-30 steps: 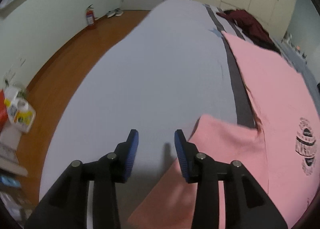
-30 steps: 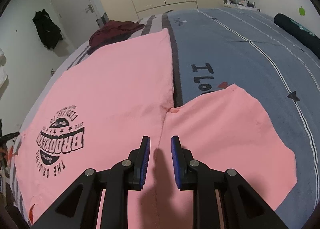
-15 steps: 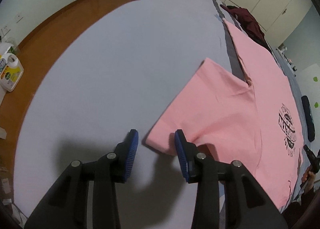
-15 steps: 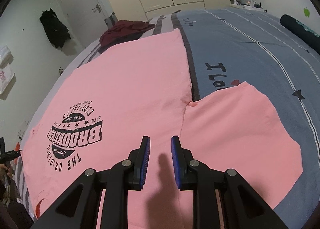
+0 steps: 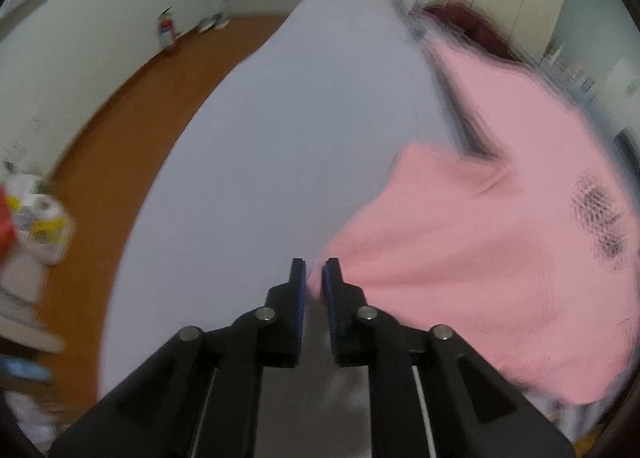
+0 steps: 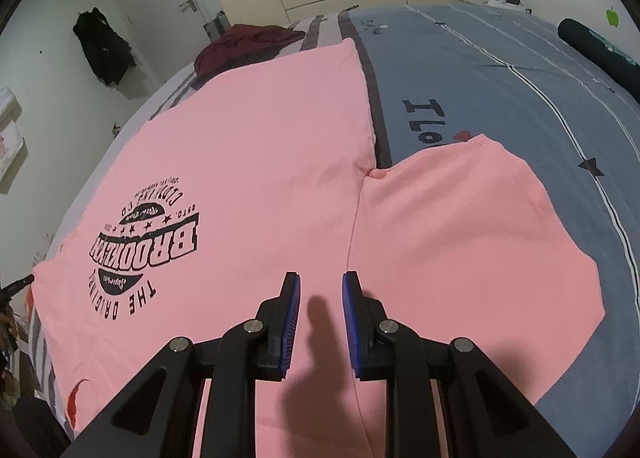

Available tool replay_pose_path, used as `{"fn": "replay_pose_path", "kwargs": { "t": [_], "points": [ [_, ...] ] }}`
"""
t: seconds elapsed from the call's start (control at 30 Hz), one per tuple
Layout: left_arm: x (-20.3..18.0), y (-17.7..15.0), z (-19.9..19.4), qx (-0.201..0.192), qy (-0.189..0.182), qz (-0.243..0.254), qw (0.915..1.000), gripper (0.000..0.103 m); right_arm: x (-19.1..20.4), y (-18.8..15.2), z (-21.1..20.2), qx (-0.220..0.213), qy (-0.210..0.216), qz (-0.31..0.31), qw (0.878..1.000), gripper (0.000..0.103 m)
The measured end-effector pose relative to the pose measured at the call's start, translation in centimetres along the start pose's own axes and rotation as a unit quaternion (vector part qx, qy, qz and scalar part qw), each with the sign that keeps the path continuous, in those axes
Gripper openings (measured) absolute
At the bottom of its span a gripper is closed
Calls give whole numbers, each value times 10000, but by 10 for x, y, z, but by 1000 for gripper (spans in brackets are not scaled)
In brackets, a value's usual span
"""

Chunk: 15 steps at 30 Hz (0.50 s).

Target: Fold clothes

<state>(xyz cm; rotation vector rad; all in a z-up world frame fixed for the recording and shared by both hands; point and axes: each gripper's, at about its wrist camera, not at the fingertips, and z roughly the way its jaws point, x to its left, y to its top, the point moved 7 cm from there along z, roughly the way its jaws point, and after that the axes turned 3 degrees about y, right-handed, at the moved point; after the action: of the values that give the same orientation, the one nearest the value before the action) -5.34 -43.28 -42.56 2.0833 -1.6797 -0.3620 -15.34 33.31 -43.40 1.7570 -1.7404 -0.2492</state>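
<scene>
Pink T-shirt point(image 6: 248, 178) lies spread print-up on the bed point(image 6: 500, 70), "BROOKLYN" graphic point(image 6: 144, 246) facing up, one sleeve point(image 6: 472, 226) fanned out onto the blue-grey cover. The other sleeve point(image 5: 420, 218) is where things changed: half a sec ago the left tongs point(image 5: 314, 278) straddled its hem wide open; now they're closing on that edge — a sliver of pink sits between the pads, though the view is blurred, so a firm pinch isn't certain. Sleeve fabric looks drawn toward the tongs vs. before.

Right tongs point(image 6: 320, 298) haven't budged — narrow gap, nothing between them, hovering over the shoulder area near the sleeve seam.

Meaning: first fold looks to be starting — left sleeve prob. about to go inward over the body. Nothing folded yet. Dark red garment point(image 6: 248, 42) waits at the far end of the bed.
</scene>
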Motion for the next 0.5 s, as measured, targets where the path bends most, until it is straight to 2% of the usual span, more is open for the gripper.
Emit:
{"fn": "replay_pose_path", "kwargs": {
  "t": [0.03, 0.1, 0.2, 0.33, 0.4, 0.5],
  "points": [
    [8, -6, 7, 163, 176, -85, 9997, 10, 0, -1, 0, 17, 5, 6, 10000, 20],
    [27, -13, 12, 323, 251, -608, 9973, 10, 1, -4, 1, 56, 15, 20, 10000, 20],
    [32, -15, -9, -37, -35, -1006, 9949, 10, 5, -6, 1, 90, 52, -23, 9999, 20],
    [-22, -8, -36, -436, -519, -380, 9970, 10, 14, -6, -1, 40, 162, -96, 9998, 20],
    [-58, -2, -39, -470, -789, -60, 9958, 10, 19, -5, -1, 1, 225, -104, 9997, 20],
    [-106, 2, -26, -364, -697, 476, 9958, 10, 28, -6, 1, -9, 345, -68, 9994, 20]
  ]
}}
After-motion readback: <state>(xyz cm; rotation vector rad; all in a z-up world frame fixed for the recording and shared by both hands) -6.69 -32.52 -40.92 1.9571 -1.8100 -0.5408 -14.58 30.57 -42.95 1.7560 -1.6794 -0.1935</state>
